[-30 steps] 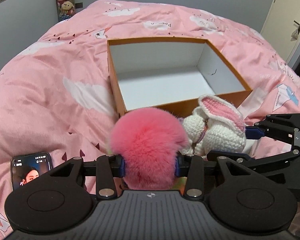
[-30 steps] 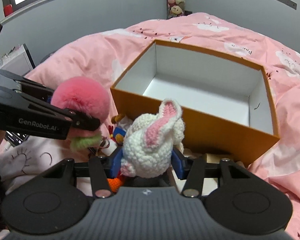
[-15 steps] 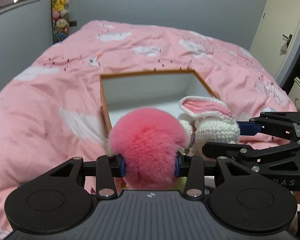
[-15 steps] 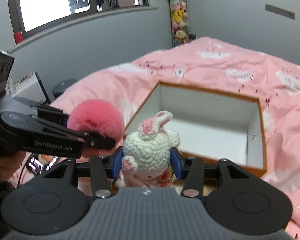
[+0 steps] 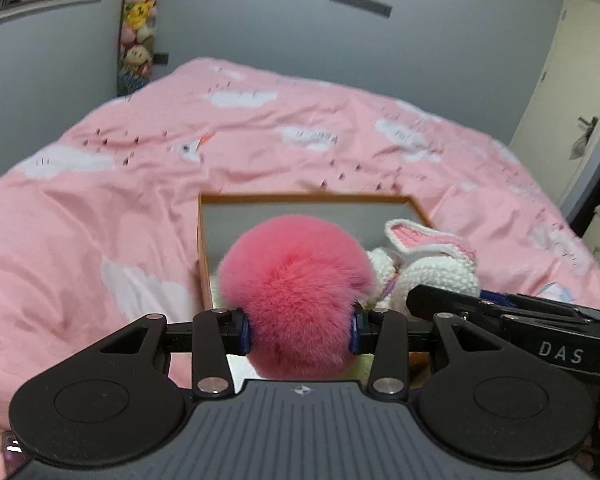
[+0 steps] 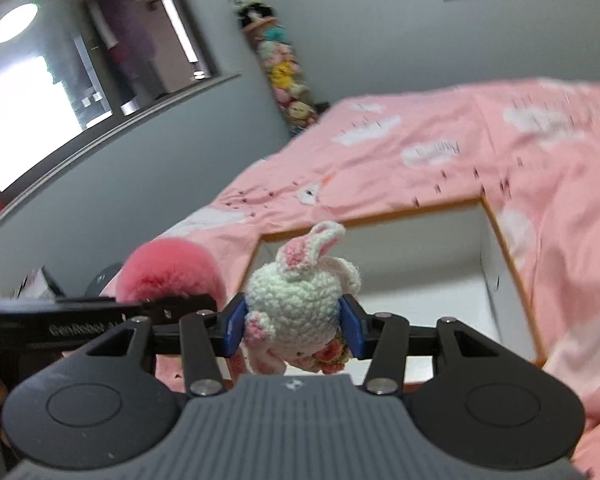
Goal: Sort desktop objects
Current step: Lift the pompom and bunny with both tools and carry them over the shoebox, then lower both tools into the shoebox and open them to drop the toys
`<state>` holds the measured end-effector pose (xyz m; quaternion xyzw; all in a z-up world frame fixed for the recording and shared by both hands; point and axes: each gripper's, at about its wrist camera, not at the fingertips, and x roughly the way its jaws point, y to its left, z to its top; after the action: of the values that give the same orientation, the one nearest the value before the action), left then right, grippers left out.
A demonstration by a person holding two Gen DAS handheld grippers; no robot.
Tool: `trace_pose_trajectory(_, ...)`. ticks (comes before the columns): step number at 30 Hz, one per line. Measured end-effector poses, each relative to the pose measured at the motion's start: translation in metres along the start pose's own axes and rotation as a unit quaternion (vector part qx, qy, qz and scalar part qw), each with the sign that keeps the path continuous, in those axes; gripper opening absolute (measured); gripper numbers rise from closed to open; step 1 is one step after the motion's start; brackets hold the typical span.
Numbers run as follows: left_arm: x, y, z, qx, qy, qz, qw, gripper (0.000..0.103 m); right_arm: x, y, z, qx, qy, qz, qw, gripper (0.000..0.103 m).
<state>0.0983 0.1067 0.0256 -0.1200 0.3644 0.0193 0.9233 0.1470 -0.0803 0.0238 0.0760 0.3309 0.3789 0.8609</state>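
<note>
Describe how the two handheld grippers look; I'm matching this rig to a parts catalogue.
The left gripper and right gripper match: black linkage arms with silver pivot screws, blue finger pads, a ribbed grey housing with two round black discs. White lettering marks their sides: "GenRobot" on the left, "DAS" on the right.

both grippers lifted and tilted up since a second ago, orange box (image 5: 300, 199) now lower and smaller ahead of the left gripper (image 5: 299, 330), phone gone from view, right gripper (image 6: 292, 330) rolled, crochet bunny (image 6: 296, 300) turned upright
</note>
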Motion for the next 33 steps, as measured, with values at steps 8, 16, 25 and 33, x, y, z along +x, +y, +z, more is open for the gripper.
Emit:
trace_pose_trajectory(8,0.036,0.003,-0.015,0.025,0.026,0.032,0.9988,0.047,0.044,-0.02,-0.018,0.047,0.045,-0.007,0.998,0.052)
trace_pose_trajectory(16,0.051,-0.006,-0.024,0.065,0.075,0.07,0.9926,0.049,0.062,-0.022,-0.028,0.054,0.07,-0.018,0.996,0.052)
trace_pose_trajectory(25,0.053,-0.006,-0.026,0.073,0.081,0.076,0.9912,0.049,0.065,-0.024,-0.03,0.049,0.082,-0.018,0.995,0.055)
trace_pose_trajectory(33,0.046,-0.009,-0.026,0.08,0.067,0.08,0.9913,0.052,0.062,-0.021,-0.028,0.053,0.081,-0.013,0.995,0.059)
